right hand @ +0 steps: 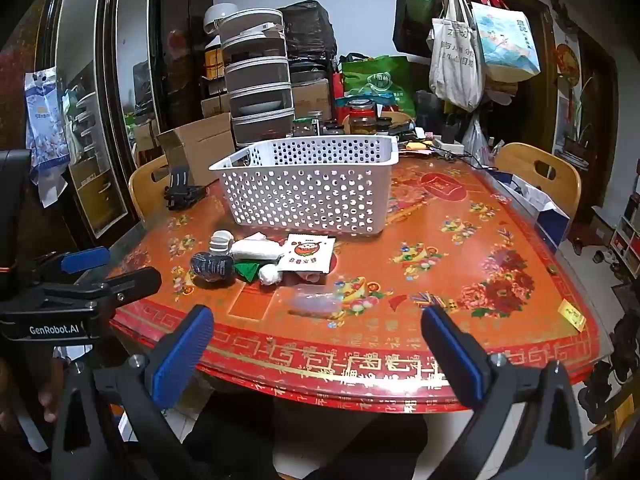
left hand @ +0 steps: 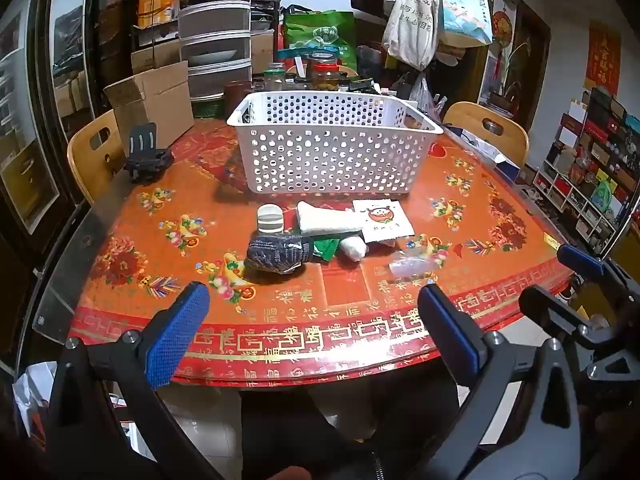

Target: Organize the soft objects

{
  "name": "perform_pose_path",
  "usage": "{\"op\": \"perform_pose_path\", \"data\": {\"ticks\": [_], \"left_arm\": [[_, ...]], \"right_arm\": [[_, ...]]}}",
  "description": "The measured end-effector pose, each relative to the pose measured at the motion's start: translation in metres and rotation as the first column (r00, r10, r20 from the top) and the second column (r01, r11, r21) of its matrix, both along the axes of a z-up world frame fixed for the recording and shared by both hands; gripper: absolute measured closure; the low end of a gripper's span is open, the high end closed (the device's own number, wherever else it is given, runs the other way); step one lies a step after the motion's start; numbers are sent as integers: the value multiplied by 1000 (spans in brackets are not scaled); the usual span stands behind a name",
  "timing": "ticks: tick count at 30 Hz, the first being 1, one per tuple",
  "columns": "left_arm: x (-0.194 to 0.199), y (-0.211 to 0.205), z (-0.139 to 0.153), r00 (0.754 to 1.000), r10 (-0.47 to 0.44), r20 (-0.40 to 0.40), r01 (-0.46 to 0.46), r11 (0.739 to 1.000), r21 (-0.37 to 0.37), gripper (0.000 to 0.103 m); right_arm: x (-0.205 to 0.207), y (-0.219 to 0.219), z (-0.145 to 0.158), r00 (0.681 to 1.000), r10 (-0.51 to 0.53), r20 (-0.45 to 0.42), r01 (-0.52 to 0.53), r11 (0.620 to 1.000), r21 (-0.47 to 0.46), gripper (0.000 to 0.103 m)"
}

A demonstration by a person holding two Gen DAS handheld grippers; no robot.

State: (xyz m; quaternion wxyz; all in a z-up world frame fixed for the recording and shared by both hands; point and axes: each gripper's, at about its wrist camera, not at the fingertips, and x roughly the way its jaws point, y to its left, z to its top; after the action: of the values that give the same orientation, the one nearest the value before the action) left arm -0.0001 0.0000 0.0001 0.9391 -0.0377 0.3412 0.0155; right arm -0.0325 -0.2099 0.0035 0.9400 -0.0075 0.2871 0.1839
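Red patterned table point(left hand: 500, 184) with white basket point(left hand: 332, 148) and soft items.
Left gripper point(left hand: 312, 308) and right gripper point(right hand: 318, 332) both wide, holding nothing; cardboard box point(left hand: 154, 100) beside basket.

We find the near strip of the table point(left hand: 320, 320) bare, giving both grippers free passage from the front edge up to the row of soft items point(left hand: 316, 236). Just behind that row, the white perforated basket point(left hand: 332, 152) stands with its top open, its near wall barring any low approach. A cardboard box point(left hand: 156, 100) and a black stand point(left hand: 146, 156) obstruct the far left, and jars point(left hand: 320, 74) crowd the rear.
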Motion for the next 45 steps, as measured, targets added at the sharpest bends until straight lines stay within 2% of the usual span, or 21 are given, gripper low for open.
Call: {"op": "perform_pose_path", "data": {"ticks": [45], "left_arm": [[1,0,-2,1000,1,0,-1,1000,-2,0]], "right_arm": [[6,-3,-6,999,3,-32,-2,1000,22,0]]}}
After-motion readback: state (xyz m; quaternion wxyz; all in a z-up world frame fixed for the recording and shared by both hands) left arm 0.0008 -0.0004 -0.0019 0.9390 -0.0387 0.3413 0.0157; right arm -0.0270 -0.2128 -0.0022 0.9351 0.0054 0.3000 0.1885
